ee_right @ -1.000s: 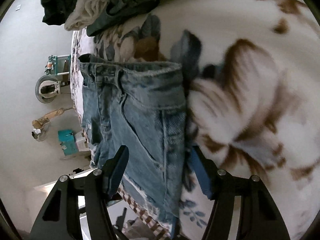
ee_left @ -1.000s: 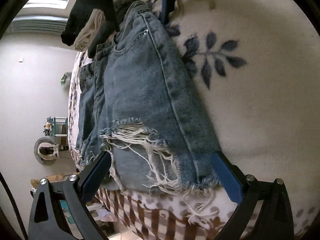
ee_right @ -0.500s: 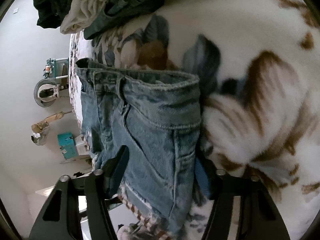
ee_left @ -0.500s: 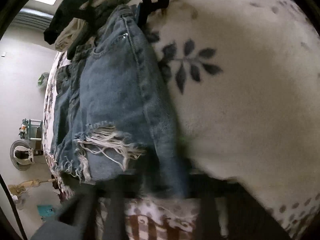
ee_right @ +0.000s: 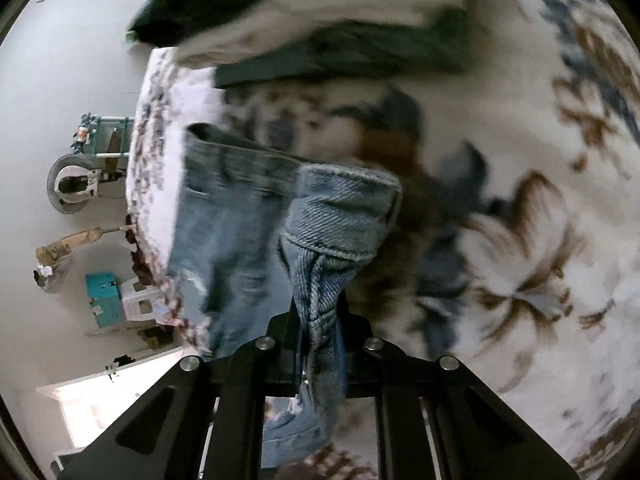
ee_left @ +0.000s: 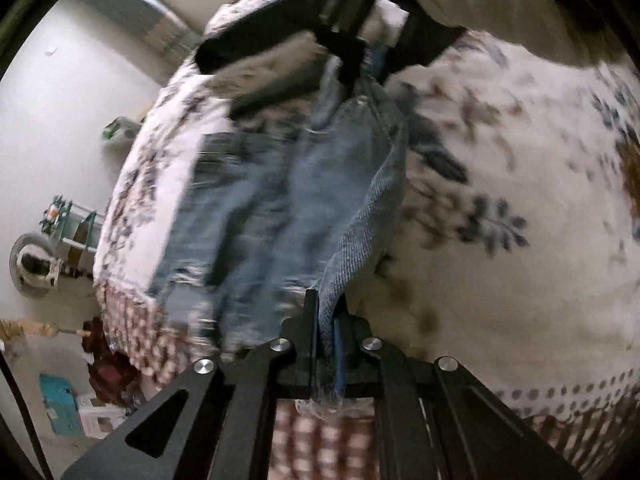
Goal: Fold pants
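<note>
Frayed blue denim shorts (ee_left: 272, 216) lie on a floral blanket (ee_left: 500, 280). My left gripper (ee_left: 326, 340) is shut on the shorts' leg hem edge and lifts it off the blanket. My right gripper (ee_right: 320, 344) is shut on the waistband side of the shorts (ee_right: 332, 232) and lifts it too. The right gripper also shows at the top of the left wrist view (ee_left: 360, 60), clamped on the waistband. The rest of the shorts hangs blurred toward the bed edge.
A pile of folded clothes (ee_right: 320, 32), dark and cream, lies on the blanket beyond the shorts. The bed edge with a brown checked border (ee_left: 132, 340) is to the left. A teal box (ee_right: 102, 296) and other clutter stand on the floor.
Both grippers were open astride the shorts' edge; both have closed on the denim and lifted that edge up off the blanket.
</note>
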Available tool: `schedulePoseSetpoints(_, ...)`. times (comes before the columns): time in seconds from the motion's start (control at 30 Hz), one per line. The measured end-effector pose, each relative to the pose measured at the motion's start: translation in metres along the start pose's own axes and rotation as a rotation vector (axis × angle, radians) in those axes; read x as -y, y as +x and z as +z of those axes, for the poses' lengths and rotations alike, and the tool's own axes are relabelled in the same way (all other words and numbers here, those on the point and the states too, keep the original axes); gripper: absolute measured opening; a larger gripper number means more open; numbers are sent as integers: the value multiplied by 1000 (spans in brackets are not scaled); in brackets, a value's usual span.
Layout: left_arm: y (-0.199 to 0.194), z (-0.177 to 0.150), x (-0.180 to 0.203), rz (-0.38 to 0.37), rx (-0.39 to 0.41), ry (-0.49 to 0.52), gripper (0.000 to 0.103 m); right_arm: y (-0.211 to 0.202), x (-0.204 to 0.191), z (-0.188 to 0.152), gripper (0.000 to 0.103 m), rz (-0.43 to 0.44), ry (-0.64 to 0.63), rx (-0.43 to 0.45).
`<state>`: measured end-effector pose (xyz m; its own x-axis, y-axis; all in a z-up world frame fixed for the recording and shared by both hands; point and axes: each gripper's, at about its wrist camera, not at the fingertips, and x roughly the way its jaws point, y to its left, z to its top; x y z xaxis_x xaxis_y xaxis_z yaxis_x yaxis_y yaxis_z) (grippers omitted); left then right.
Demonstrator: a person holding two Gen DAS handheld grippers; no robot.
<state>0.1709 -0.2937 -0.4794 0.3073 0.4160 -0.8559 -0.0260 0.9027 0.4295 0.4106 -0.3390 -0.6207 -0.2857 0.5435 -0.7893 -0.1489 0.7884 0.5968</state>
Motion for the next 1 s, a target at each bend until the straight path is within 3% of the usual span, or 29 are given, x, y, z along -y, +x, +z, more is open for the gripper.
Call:
schedulePoseSetpoints(0.17, 4, 3, -79, 7, -3, -115, 4, -4, -69, 15, 13, 6, -12, 15)
schedulePoseSetpoints(0.37, 37, -6, -167, 43, -10, -187, 4, 33, -160, 47, 13, -38, -67, 3)
schedulePoseSetpoints(0.6, 112, -24, -246, 51, -69, -232, 5, 138, -250, 92, 12, -172, -143, -61)
schedulePoseSetpoints(0.8, 185, -35, -276, 53, -139, -233, 11, 214, -262, 116, 15, -303, -124, -126)
schedulePoseSetpoints(0.9, 187, -39, -288, 112, -88, -257, 34, 221, -257, 124, 33, -265, -79, -159)
schedulePoseSetpoints(0.97, 179, -40, -289, 179, -62, -245, 75, 215, -258, 123, 69, -190, -72, -167)
schedulePoseSetpoints(1.0, 170, -40, -287, 212, -37, -233, 84, 208, -260, 121, 77, -165, -77, -164)
